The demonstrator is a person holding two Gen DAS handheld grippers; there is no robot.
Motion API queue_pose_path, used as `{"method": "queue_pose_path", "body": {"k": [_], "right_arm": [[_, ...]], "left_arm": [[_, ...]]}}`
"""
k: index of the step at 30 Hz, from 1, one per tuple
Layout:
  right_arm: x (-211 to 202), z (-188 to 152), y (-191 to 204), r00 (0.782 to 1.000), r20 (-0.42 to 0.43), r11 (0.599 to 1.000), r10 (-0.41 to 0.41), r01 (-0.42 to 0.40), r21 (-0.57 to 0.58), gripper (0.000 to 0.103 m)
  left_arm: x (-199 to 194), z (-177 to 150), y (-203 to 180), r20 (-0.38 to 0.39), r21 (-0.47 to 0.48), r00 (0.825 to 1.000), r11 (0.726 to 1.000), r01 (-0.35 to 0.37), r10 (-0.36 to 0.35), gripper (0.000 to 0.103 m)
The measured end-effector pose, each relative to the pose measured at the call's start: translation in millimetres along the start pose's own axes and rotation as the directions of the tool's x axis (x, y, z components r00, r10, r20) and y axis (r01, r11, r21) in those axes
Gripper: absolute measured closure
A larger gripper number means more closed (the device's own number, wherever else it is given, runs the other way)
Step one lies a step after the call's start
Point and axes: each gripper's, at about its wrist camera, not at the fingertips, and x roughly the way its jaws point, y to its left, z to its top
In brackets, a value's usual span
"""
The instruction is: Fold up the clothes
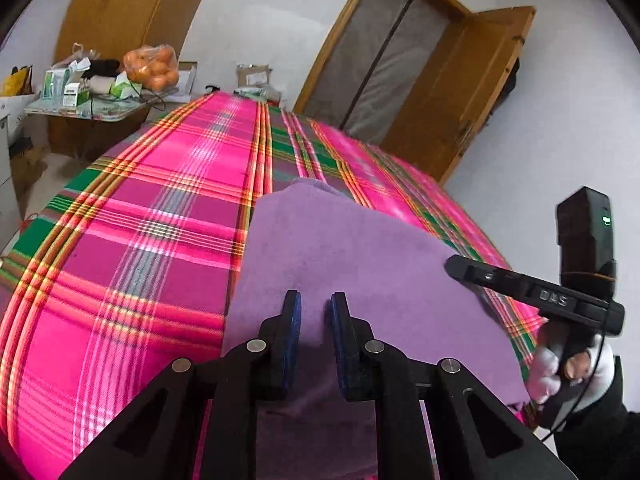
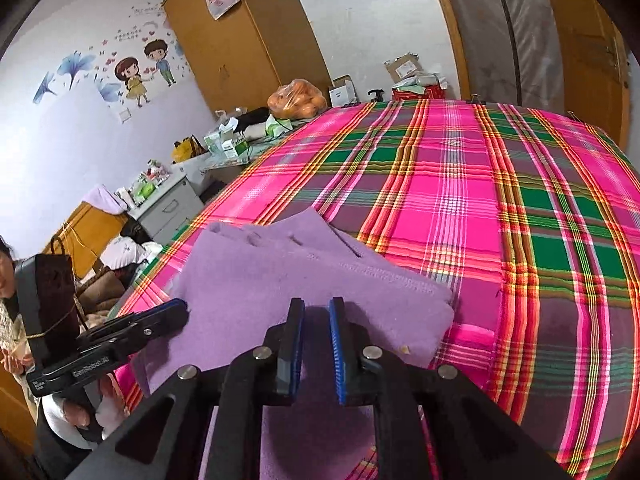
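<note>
Left wrist view: a purple fleece garment [image 1: 360, 264] is seen lying in a compact, layered stack on the pink plaid bedspread [image 1: 132, 216], near the bed's close edge. The left gripper [image 1: 316, 308] is held over the near part of the stack with a narrow gap between its blue-padded jaws; no cloth is seen pinched there. In the right wrist view the right gripper [image 2: 316, 312] is likewise parted slightly, with nothing clamped, above the same garment [image 2: 288, 280]. Stepped layer edges are visible at the far side of the stack (at least three offset edges), so the garment lies at least partly folded.

This arrangement fits either a stack awaiting a further fold or one just set down; which applies cannot be determined.

Hazards are judged as follows:

- Layers are offset, not flush. If only the top layer is pinched, the stack is likely to be peeled apart.
- Fleece is thick and springy; a shallow pinch may be lost during a lift.
- The stack sits close to the bed edge, and a drag towards the person could pull it off.
- Both grippers work close together, so contact between them is possible.
- The bedspread may be caught with the garment if the jaws are pressed too deep.
</note>
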Motion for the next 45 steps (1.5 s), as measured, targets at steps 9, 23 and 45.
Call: {"method": "queue_pose_path", "body": {"k": [9,23,45], "right_arm": [[34,32,72,0.999,-0.04,0.983,0.004,-0.011,-0.184,0.087],[80,36,83,0.987,-0.15,0.97,-0.061,0.023,-0.244,0.088],[15,3,-31,0.99,0.002,0.987,-0.139,0.139,0.075,0.088]], "left_arm": [[-12,-4,-8,0.029,0.037,0.998,0.998,-0.05,0.049,0.087],[-12,-16,4,0.044,-0.014,0.999,1.0,0.011,-0.011,0.087],[58,62,3,-0.133,0.122,0.991,0.992,-0.01,0.027,0.087]]}}
